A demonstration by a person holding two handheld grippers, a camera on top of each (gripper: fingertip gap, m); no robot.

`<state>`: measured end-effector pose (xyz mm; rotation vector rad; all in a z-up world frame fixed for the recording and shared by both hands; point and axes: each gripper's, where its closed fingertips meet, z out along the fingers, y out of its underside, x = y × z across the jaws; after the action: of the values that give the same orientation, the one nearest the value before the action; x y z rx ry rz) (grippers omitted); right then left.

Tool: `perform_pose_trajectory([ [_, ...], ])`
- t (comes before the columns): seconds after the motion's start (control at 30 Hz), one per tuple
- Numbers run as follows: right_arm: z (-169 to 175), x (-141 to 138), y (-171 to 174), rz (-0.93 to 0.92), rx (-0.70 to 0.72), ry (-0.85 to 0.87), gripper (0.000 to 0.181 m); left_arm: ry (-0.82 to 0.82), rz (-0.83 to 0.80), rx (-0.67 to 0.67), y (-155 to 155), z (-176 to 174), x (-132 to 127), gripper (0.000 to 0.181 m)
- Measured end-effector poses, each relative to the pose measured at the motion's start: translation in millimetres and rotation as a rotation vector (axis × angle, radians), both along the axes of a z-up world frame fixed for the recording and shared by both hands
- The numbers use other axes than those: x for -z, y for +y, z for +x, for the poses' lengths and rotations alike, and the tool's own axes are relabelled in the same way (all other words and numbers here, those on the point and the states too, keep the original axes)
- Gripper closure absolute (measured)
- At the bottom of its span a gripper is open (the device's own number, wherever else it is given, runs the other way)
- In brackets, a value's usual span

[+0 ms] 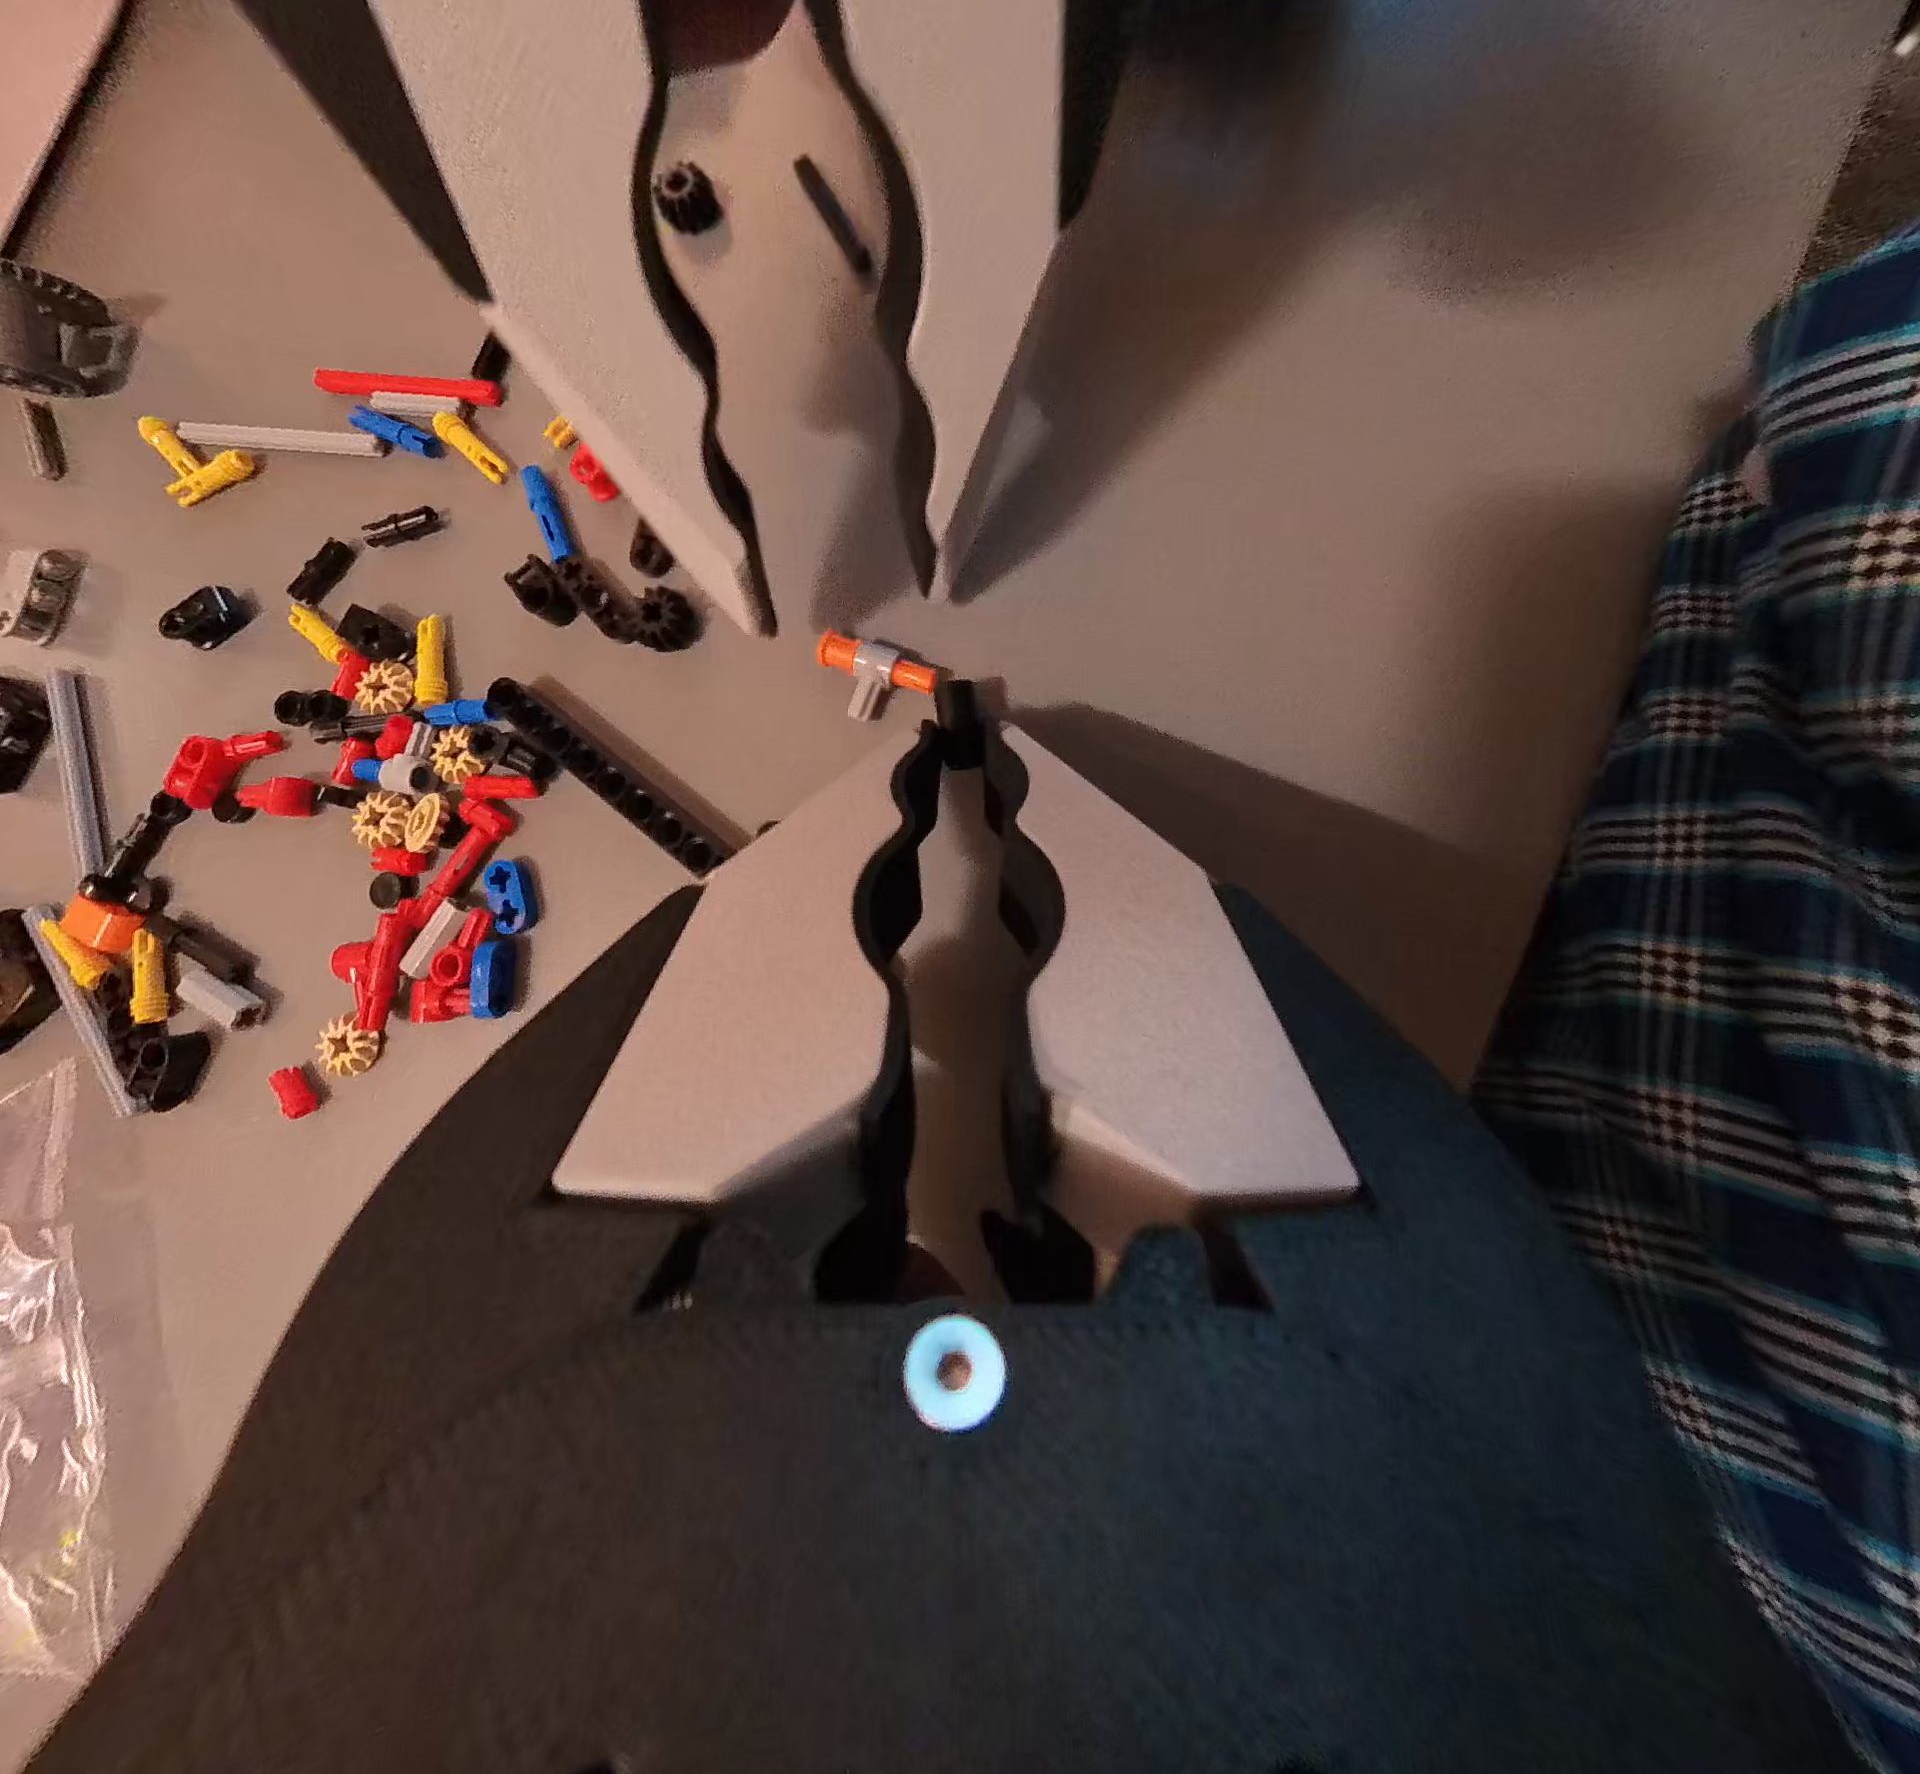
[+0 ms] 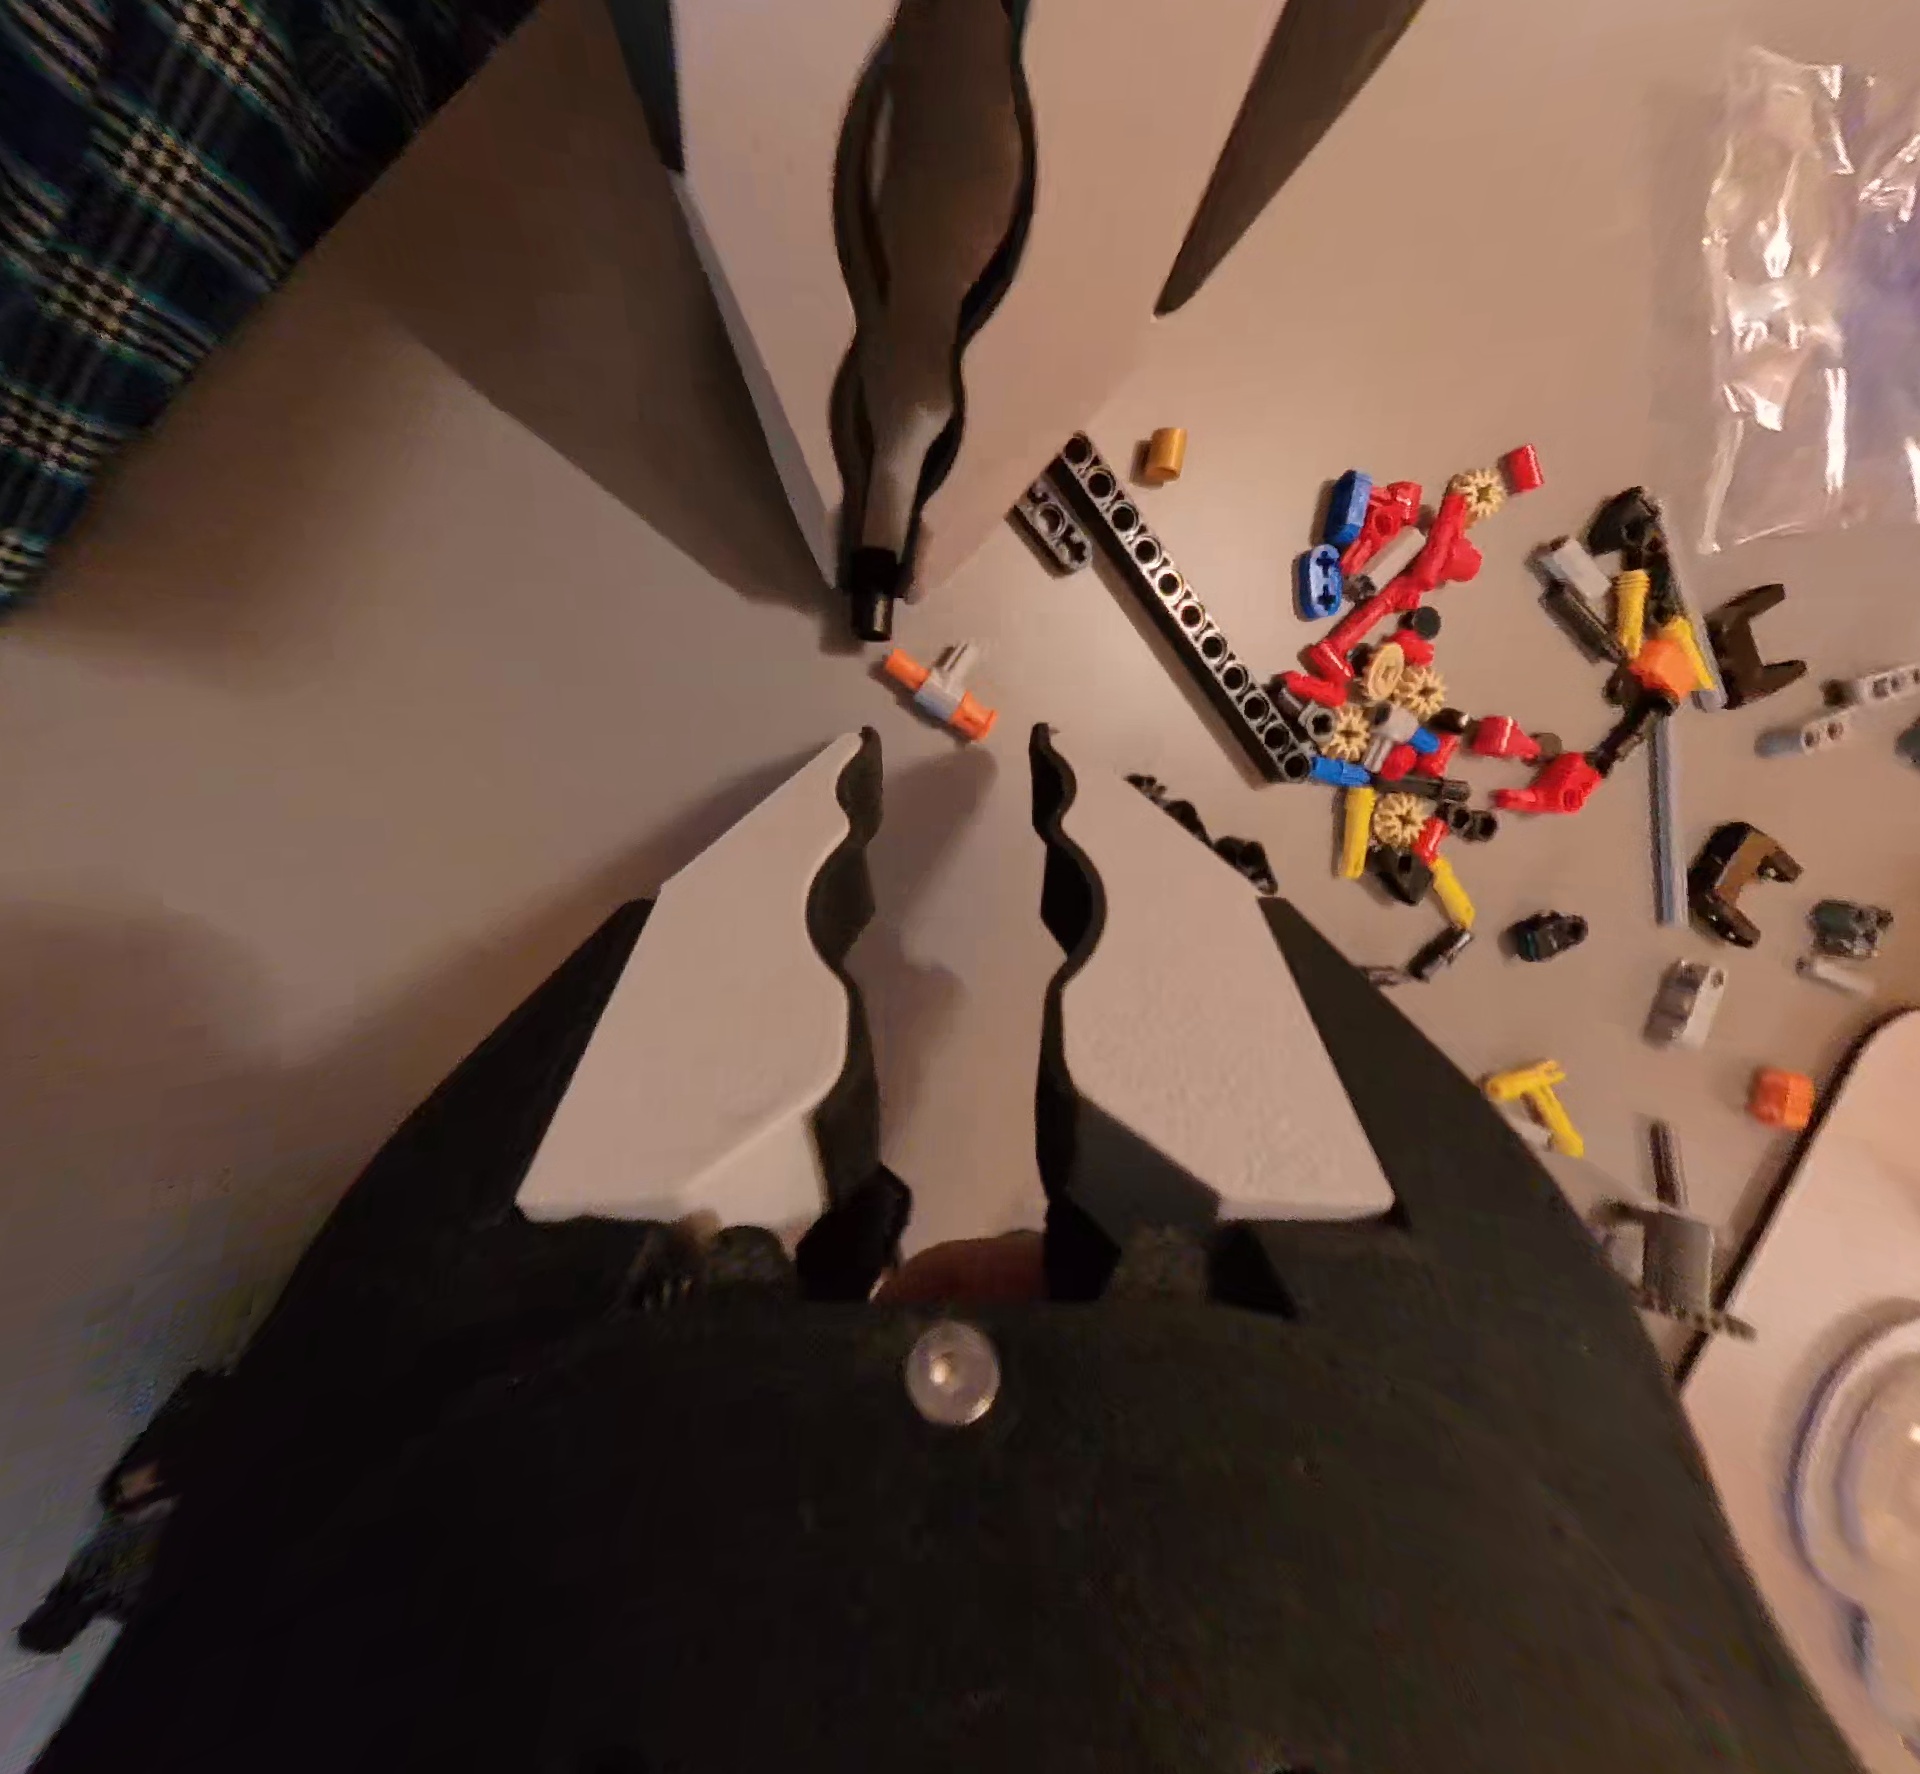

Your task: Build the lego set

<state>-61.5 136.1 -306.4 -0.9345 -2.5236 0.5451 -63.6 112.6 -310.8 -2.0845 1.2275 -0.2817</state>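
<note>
My left gripper (image 1: 958, 756) is shut on a small black pin (image 1: 957, 725), whose end sticks out past the fingertips; the same pin shows in the right wrist view (image 2: 871, 594) at the far gripper's tips. A small piece made of an orange axle through a grey connector (image 1: 875, 669) lies on the table between the two grippers, also in the right wrist view (image 2: 940, 681). My right gripper (image 2: 948, 737) is open and empty just short of that piece; it shows at the top of the left wrist view (image 1: 854, 607).
A pile of loose red, yellow, blue, tan and black parts (image 1: 416, 789) with a long black beam (image 1: 613, 774) lies to one side, seen also in the right wrist view (image 2: 1455, 685). Clear plastic bags (image 2: 1818, 290) lie beyond. A person's plaid sleeve (image 1: 1766, 893) is at the table's edge.
</note>
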Motion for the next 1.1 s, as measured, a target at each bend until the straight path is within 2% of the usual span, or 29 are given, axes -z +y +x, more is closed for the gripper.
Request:
perform_pose_trajectory([
  [0.17, -6.3, 5.9, -11.1, -0.034, -0.02, -0.011, 0.165, -0.021, -0.002, -0.029, 0.6, -6.5, 0.5, 0.176],
  [0.23, -7.6, 7.0, -11.9, -0.039, 0.003, -0.015, 0.173, -0.024, -0.003, -0.032, 0.6, -7.9, 2.7, 0.176],
  [0.37, -5.4, 7.1, -12.6, -0.04, 0.072, -0.029, 0.173, -0.016, 0.017, -0.035, 1.5, -5.9, 2.1, 0.176],
  [0.73, 1.1, 7.1, -9.9, -0.045, 0.49, -0.003, 0.174, 0.036, 0.047, 0.003, 0.0, 0.6, 2.5, 0.176],
  [1.1, -0.8, 6.9, -12.1, -0.102, 0.718, 0.076, 0.174, 0.088, 0.074, 0.023, 0.6, 0.4, 2.5, 0.176],
])
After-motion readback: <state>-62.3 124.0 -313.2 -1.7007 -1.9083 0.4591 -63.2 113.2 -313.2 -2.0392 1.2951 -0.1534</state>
